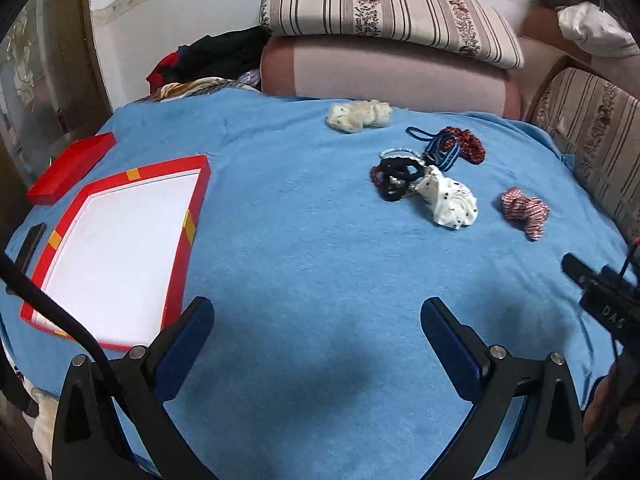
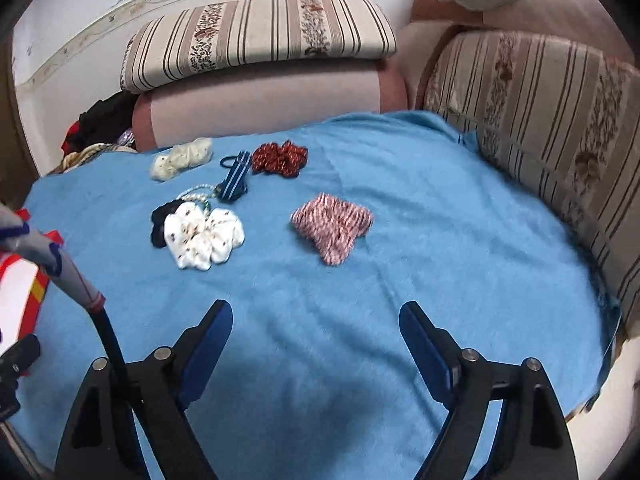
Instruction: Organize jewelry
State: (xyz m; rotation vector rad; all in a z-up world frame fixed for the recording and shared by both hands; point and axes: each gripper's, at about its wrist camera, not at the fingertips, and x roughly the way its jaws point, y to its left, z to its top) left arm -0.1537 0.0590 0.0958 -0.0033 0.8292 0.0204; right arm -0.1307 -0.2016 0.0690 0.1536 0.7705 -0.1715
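A blue blanket (image 1: 304, 248) covers the whole work surface, backed by two striped cushions (image 1: 384, 12) and one pink bolster (image 1: 384, 72). On its left side lies one open red box (image 1: 192, 216) with a white lining, and beside it one red lid (image 1: 72, 168); the right wrist view catches only a corner of the box (image 2: 38, 292). Both grippers hang above bare blanket with fingers spread wide and nothing between them: the left gripper (image 1: 318, 316) and the right gripper (image 2: 316, 320). Well ahead of them lie the hair ties: one white dotted scrunchie (image 2: 204, 236), one red-and-white striped scrunchie (image 2: 332, 224), one cream scrunchie (image 2: 182, 159), one dark red scrunchie (image 2: 280, 158), one black tie (image 1: 396, 178), one blue striped band (image 2: 234, 182), and one pearl string (image 2: 198, 192). Only the left view shows the black tie in full.
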